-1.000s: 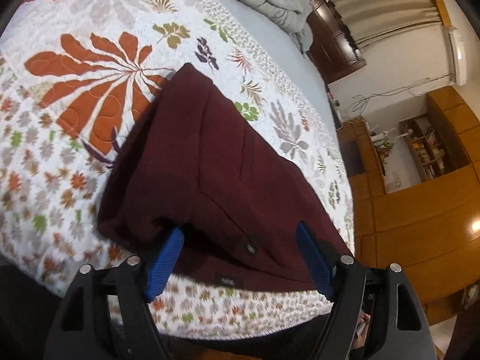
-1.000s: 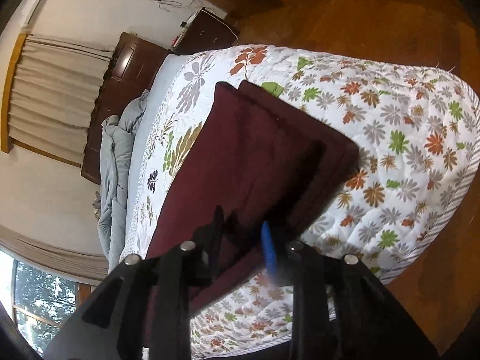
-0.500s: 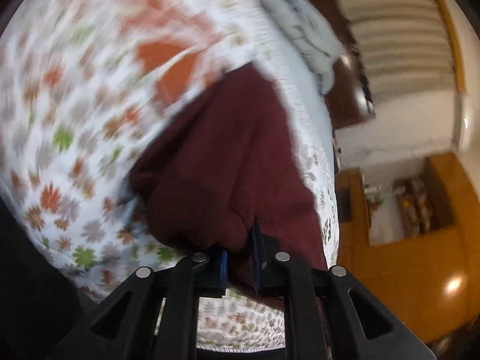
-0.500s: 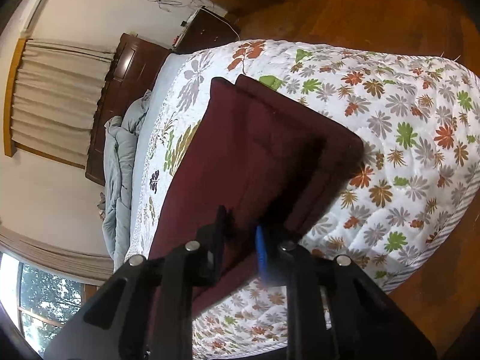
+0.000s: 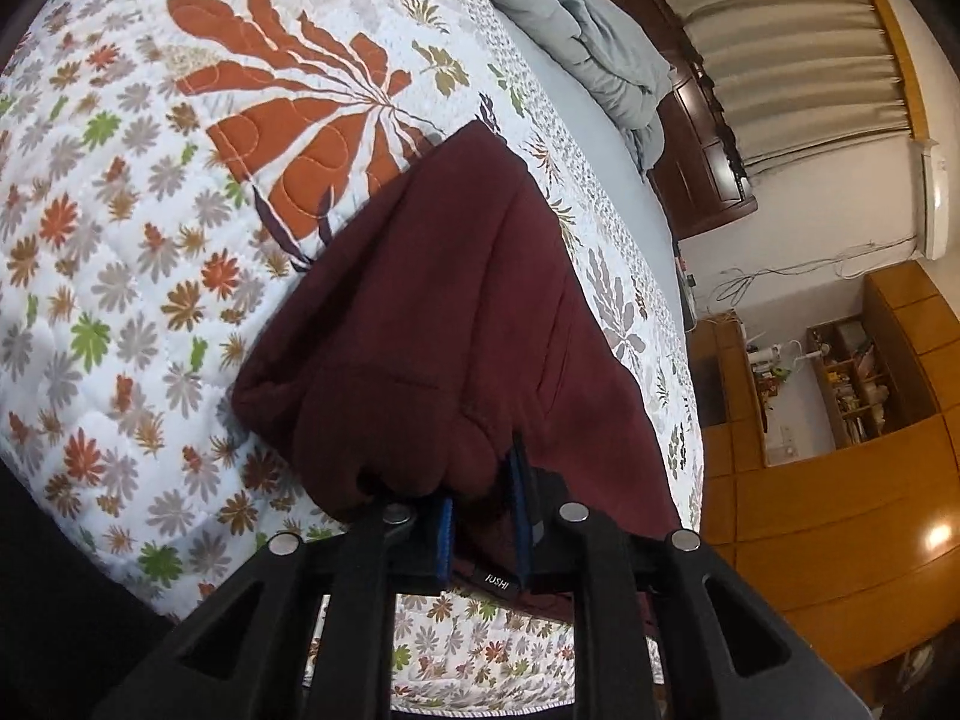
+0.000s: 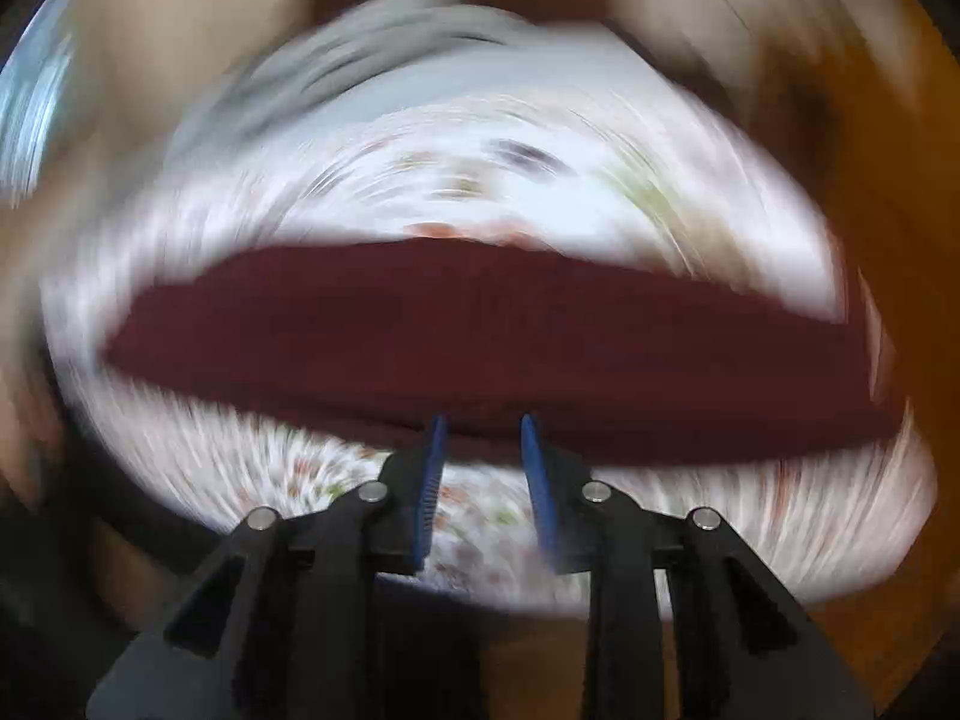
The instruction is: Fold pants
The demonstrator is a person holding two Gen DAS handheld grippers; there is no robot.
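Observation:
The maroon pants (image 5: 432,312) lie folded on the floral quilt (image 5: 120,180) near the bed's corner. My left gripper (image 5: 480,492) is shut on the near edge of the pants, with a bunch of cloth pinched between its blue pads and lifted off the quilt. The right wrist view is heavily motion-blurred: the pants (image 6: 480,330) show as a wide maroon band across the quilt (image 6: 540,180). My right gripper (image 6: 480,426) is partly open at the pants' near edge, with quilt visible between its fingers and nothing held.
A grey blanket (image 5: 588,42) is heaped at the head of the bed by a dark wooden headboard (image 5: 702,138). Wooden cabinets and shelves (image 5: 840,384) stand to the right. The bed's edge runs just below my left gripper.
My left gripper closed on the pants' near edge and lifted it. My right gripper let go of the pants, opened a little and swung fast, blurring its view.

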